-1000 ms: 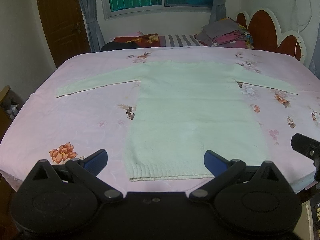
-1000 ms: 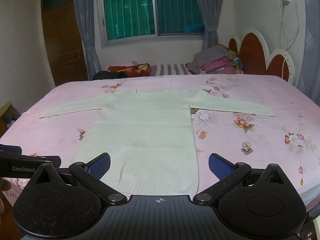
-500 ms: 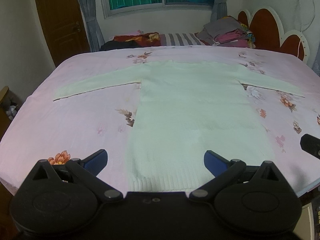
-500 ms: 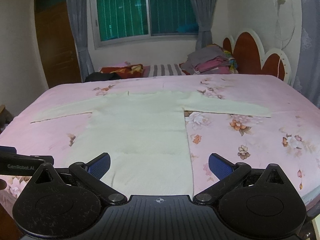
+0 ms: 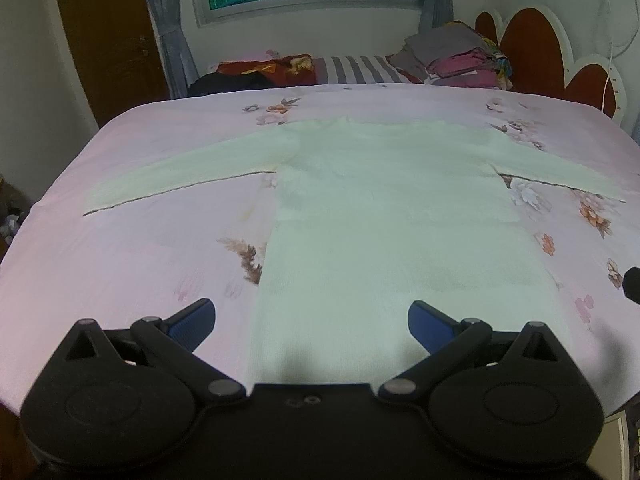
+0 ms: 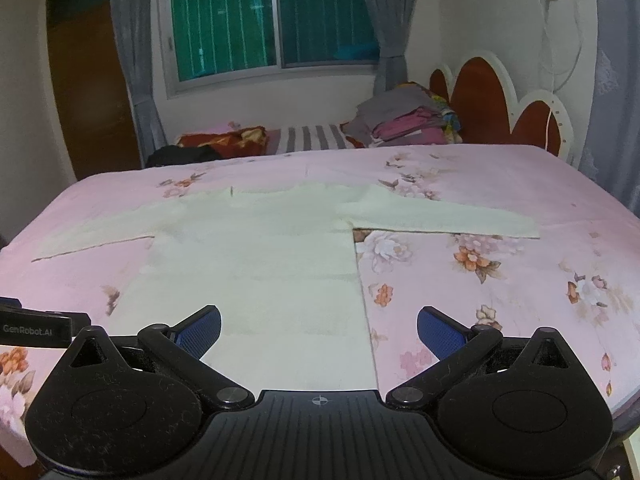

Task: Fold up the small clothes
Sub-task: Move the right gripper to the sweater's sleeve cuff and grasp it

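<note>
Pale sweater (image 5: 392,216) spread flat on the pink bed (image 5: 132,240), hem toward both grippers.

Its long axis runs straight away; left gripper (image 5: 312,322) and right gripper (image 6: 319,326), jaws wide apart and empty, seem equally near the hem.

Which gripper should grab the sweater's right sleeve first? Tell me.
Right. The right gripper is open, with the sweater's right side edge between its fingers and that sleeve spread straight ahead. The left gripper, also open, sits over the body's left half.
</note>
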`<move>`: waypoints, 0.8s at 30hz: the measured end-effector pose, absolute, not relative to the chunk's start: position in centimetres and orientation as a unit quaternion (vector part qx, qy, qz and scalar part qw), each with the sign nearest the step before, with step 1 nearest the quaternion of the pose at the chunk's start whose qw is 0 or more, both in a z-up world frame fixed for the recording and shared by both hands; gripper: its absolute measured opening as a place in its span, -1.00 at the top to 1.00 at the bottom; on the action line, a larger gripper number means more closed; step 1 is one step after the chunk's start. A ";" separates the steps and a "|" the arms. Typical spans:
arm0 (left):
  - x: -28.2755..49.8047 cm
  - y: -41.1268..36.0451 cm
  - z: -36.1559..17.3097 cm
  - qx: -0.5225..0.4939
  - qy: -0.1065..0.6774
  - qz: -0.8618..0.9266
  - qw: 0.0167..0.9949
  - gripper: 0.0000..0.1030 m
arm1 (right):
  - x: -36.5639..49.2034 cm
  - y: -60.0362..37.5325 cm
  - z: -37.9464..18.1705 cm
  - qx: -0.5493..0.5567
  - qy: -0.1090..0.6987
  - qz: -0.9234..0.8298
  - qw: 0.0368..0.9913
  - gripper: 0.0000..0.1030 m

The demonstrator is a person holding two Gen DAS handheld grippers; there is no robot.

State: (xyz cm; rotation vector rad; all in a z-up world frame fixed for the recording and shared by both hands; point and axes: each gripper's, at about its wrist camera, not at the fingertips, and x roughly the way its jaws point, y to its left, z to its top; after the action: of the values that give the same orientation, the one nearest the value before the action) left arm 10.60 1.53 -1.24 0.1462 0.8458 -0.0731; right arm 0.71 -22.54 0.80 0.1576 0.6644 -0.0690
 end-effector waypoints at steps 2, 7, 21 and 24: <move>12.0 1.5 -1.4 0.072 0.411 -0.041 0.908 -0.99 | 1.7 -22.6 0.7 0.077 0.328 -0.041 0.941 -1.00; 15.6 1.8 -1.7 0.074 0.411 -0.058 0.907 -0.99 | 4.3 -22.7 0.6 0.080 0.330 -0.066 0.938 -1.00; 24.4 2.8 -2.1 0.088 0.414 -0.090 0.902 -0.99 | 12.6 -22.7 0.4 0.082 0.345 -0.145 0.924 -1.00; 26.0 2.5 -2.3 0.084 0.419 -0.083 0.900 -0.99 | 14.0 -23.2 0.1 0.082 0.346 -0.149 0.923 -1.00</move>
State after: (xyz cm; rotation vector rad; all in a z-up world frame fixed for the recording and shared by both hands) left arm 25.96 2.47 -2.33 0.1731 0.8677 -0.1723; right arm 13.97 -23.23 0.14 0.1675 0.7101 -0.3060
